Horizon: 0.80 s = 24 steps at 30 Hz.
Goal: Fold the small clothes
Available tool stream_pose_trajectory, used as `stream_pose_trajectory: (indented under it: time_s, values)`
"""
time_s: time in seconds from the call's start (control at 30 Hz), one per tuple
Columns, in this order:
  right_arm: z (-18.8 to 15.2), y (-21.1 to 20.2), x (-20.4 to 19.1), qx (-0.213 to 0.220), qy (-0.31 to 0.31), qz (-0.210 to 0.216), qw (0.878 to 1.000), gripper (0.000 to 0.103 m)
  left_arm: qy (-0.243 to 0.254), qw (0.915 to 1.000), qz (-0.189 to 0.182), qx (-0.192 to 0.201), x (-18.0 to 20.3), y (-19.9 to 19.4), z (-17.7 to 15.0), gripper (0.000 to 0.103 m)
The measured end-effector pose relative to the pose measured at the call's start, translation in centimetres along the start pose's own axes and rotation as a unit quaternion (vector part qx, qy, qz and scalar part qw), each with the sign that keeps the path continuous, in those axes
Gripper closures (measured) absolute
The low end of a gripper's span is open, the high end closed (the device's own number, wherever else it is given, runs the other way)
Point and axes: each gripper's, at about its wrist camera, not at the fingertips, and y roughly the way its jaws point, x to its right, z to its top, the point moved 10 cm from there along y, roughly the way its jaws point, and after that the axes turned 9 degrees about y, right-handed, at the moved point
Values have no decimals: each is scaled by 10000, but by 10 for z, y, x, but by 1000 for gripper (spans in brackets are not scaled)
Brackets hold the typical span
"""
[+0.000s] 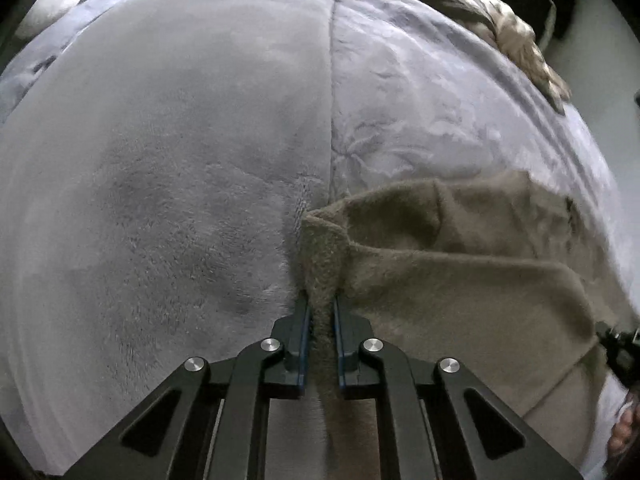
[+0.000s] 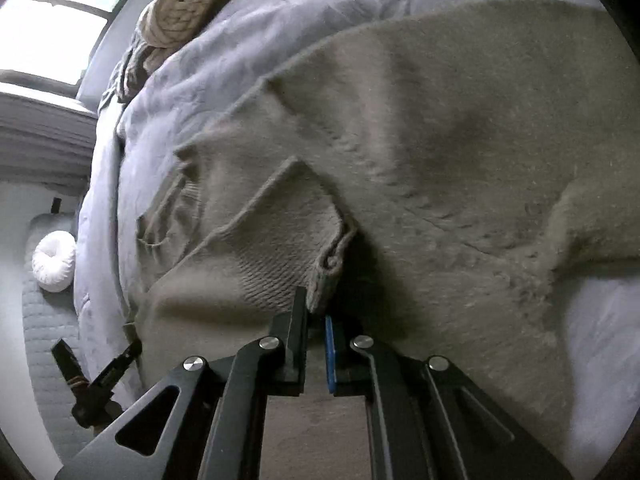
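On the bed: a grey plush blanket [image 1: 160,160] covers it; a tan knit garment [image 1: 460,280] lies over the blanket, toward the right side in the left wrist view.
Blanket seam: a straight seam [image 1: 332,120] runs away from the left gripper; the garment's near corner sits right at this seam.
Left gripper: the left gripper [image 1: 322,312] has its jaws clenched on a narrow strip of the garment's edge, which stands up between the blue pads [image 1: 307,320].
Garment, left view: from the pinched corner the cloth spreads rightward, with one ridge lifted and a flap lapping over the lower layer.
Right gripper: the right gripper [image 2: 316,316] has its jaws nearly closed; a ribbed hem corner [image 2: 328,268] sits at the tip of the left finger, so I judge it is grasping that hem, though the right finger tip is hidden under cloth.
Garment, right view: the cloth [image 2: 440,120] fills most of the frame, rumpled, with a triangular flap turned over near the jaws.
Far edge: a braided rope-like cushion [image 2: 176,20] rests at the bed's far edge; a white round pouf [image 2: 54,260] sits on the floor, well apart.
Done: both edges seem gripped and partly lifted.
Left: no neat fold shows yet; by my judgement the carry-over, laying flat and any further folds remain.
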Motion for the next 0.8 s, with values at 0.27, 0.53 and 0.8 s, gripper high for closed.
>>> stream_pose_trajectory:
  time_s: [0.27,0.53,0.8]
  values:
    - [9,-47,4,617,-450,-668,9948,89,269,9973,654,209,2,-33,-2,91]
    - [1,-21,-38,423,-1611,-779,9829,89,796,9947,656,-25,54,-33,-36,91]
    - [6,-18,-3,244,-818,-652,9942,89,881,9888,1183,-225,66,-15,-51,91]
